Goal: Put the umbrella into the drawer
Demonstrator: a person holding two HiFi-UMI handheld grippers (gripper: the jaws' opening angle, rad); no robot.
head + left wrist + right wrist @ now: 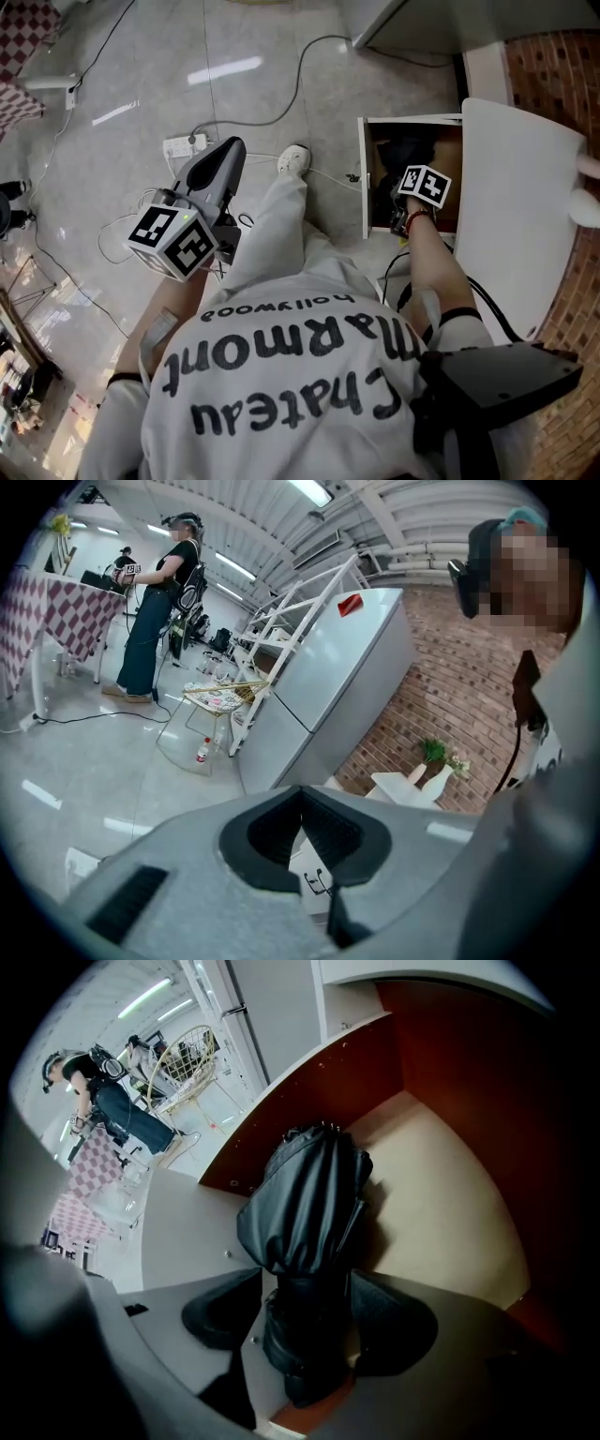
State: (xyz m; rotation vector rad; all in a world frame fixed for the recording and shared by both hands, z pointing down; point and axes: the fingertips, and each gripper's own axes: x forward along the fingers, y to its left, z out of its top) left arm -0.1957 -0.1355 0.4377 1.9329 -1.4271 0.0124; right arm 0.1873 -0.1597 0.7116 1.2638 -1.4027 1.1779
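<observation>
R gripper (307,1330) fingers pinch the folded umbrella (309,1199) at its firmer end; fabric seems soft, light, slippery. It points 12 o'clock into the drawer (450,1222). L gripper (302,841) fingers pressed together.

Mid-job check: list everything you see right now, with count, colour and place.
Folded fabric umbrella: one, black, inside the drawer, between the right gripper's jaws.
Open wooden drawer: one, red-brown walls, beige floor, at the person's right.
Power strip: one, white, on the floor.
Refrigerator: one, white, beside the brick wall.
Vases with plants: two, white, by the brick wall.
Standing person: one, dark trousers, far off by a checked table.
Left gripper: one, grey, jaws together, empty, over the floor.
Right gripper: one, grey, shut on the umbrella.
</observation>
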